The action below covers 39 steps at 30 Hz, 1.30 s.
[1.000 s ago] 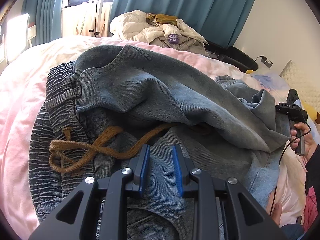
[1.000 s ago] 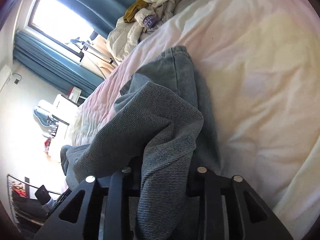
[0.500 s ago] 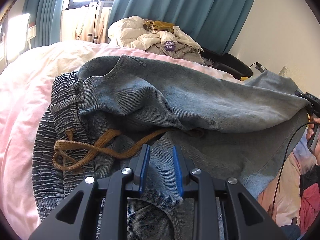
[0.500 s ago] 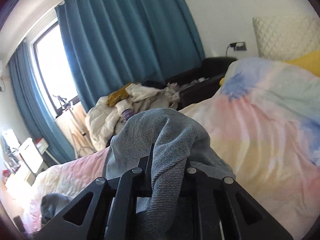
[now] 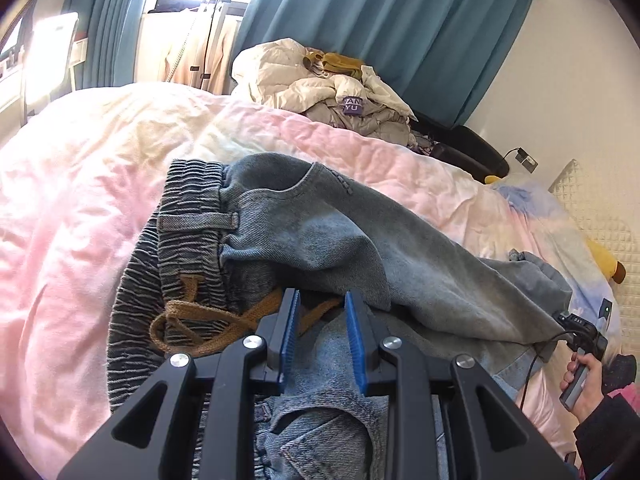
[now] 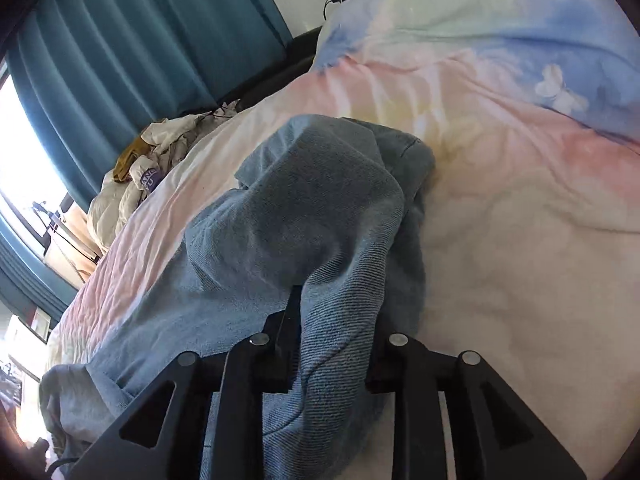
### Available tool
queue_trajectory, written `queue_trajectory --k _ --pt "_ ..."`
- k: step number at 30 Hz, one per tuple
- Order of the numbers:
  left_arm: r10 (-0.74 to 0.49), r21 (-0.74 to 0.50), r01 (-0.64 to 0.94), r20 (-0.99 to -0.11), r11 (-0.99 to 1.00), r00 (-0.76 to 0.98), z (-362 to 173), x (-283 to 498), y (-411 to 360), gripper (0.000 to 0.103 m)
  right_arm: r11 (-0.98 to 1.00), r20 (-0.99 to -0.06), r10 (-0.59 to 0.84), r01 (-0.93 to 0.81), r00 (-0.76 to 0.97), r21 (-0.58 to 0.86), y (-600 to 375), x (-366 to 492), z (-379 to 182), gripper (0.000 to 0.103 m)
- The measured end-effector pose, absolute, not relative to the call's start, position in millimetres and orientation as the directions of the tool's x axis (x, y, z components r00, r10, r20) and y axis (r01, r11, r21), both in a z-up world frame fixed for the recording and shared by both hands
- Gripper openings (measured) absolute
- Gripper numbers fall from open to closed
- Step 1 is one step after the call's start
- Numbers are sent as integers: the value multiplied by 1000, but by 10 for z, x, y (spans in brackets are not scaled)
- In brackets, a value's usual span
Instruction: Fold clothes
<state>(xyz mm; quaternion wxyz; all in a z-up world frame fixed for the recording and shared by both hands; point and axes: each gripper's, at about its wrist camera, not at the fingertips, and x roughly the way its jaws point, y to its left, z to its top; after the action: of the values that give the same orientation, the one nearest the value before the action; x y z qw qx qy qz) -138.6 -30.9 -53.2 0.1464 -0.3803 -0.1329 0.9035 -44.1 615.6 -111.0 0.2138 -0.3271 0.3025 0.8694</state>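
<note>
Blue jeans (image 5: 320,232) lie crumpled on the pink duvet (image 5: 80,200), with a ribbed elastic waistband (image 5: 184,240) and a brown drawstring (image 5: 192,320) at the left. My left gripper (image 5: 322,312) is at the waist, its blue pads closed on a fold of denim. In the right wrist view, one jeans leg (image 6: 312,200) drapes over my right gripper (image 6: 332,312) and hides its fingertips. Its jaws are opening and the cloth lies loosely between them. The left wrist view shows a hand (image 5: 580,376) holding the right gripper (image 5: 578,326) at the far right, by the leg's end.
A heap of pale jackets (image 5: 332,92) sits beyond the bed's far edge before teal curtains (image 5: 380,20). A black seat (image 5: 464,148), a yellow plush toy (image 5: 604,260) and a quilted headboard (image 5: 592,208) are at the right. Bare duvet spreads left of and behind the jeans.
The right gripper swung the leg out to the right, stretched it taut, then lowered it onto the bed and its jaws widened. The left gripper rose slightly and drew back, still holding the waist.
</note>
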Motion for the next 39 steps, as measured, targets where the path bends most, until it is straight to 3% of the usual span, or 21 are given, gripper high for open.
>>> queue_trajectory --k 4,8,9,12,17,25,29,35,39 --pt "361 -379 -129 -639 -916 -679 -477 -1404 -525 26 -761 -701 178 -548 -690 347 6009 -274 -871 32" --pt "348 -397 -98 -628 -912 -696 -460 -1406 -704 30 -811 -681 235 -526 -694 257 5641 -143 -516 55" --pt "348 -397 -97 -630 -913 -695 -462 -1415 -730 33 -819 -670 240 -517 -703 249 5530 -127 -427 59" --pt "351 -394 -104 -632 -913 -691 -480 -1429 -801 54 -853 -632 203 -452 -748 261 5146 -128 -173 68" --pt "373 -409 -112 -642 -906 -669 -530 -1508 -890 69 -907 -583 65 -291 -810 303 4271 -257 154 71" --pt "297 -320 -89 -691 -943 -659 -662 -1748 -939 70 -925 -555 -111 -118 -824 361 3075 -405 -75 76" --pt "354 -394 -74 -710 -916 -609 -832 -1964 -1029 70 -934 -635 -89 -158 -768 322 2989 -532 -409 75" --pt "461 -478 -136 -670 -868 -582 -938 -2217 -1033 69 -890 -670 -91 -242 -737 387 3160 -653 -705 75" --pt "521 -550 -135 -644 -825 -561 -1031 -2318 -1108 51 -881 -675 -108 -245 -730 405 3167 -717 -792 75"
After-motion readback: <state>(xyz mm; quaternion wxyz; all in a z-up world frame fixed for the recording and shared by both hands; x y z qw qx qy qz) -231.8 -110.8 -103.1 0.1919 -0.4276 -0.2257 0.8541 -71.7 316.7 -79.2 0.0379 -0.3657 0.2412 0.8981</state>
